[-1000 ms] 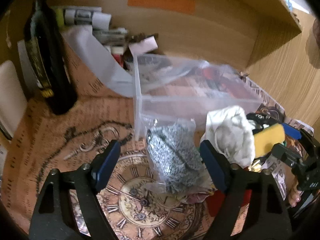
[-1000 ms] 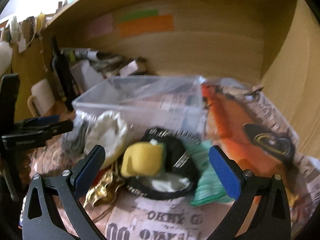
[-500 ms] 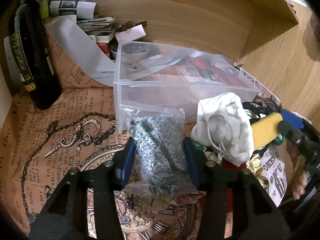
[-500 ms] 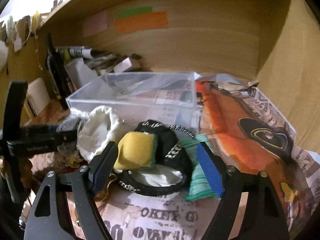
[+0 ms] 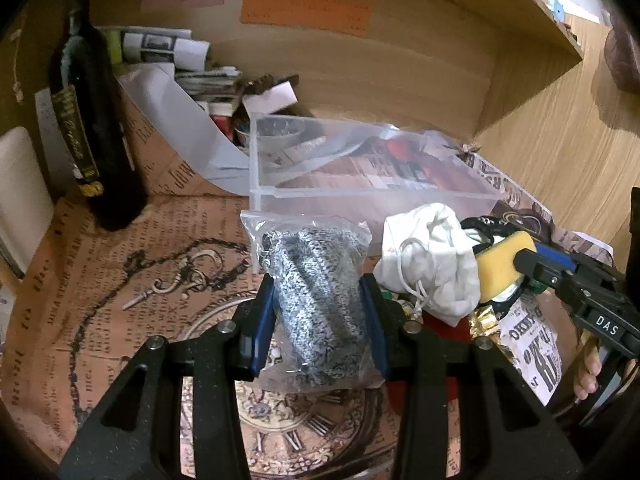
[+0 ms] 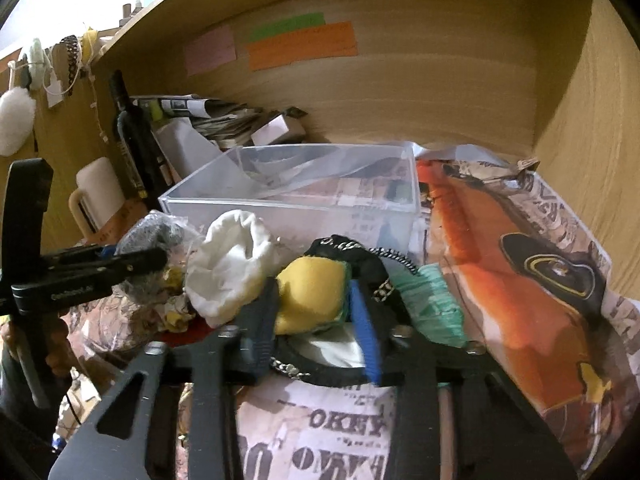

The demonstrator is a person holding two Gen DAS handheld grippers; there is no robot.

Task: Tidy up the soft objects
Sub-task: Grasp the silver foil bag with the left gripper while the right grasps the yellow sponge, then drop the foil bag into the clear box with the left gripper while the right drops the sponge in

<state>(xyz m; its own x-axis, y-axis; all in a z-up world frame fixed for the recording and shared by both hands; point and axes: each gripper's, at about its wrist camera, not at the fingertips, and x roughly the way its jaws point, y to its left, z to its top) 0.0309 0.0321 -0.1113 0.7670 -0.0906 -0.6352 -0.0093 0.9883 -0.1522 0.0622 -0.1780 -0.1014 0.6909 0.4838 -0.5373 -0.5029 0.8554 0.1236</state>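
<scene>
My left gripper [image 5: 318, 320] is shut on a clear bag of grey knit fabric [image 5: 316, 296], held just in front of the clear plastic bin [image 5: 360, 184]. My right gripper [image 6: 316, 312] is shut on a yellow sponge [image 6: 310, 292] that sits on a black fabric piece [image 6: 360, 264]. A white cloth bundle [image 5: 432, 256] lies between the bag and the sponge; it also shows in the right wrist view [image 6: 230, 268]. A green cloth [image 6: 432, 304] lies right of the sponge. The bin [image 6: 304, 184] holds only a plastic sheet.
A dark bottle [image 5: 92, 128] stands at the back left, with a white mug [image 6: 96, 196] near it. Rolled papers and boxes [image 5: 200, 76] are stacked against the wooden back wall. Printed paper [image 6: 520, 248] covers the shelf floor.
Both grippers went from wide open to shut: the left closed on the bagged knit fabric, the right closed on the yellow sponge. The left has lifted slightly.
</scene>
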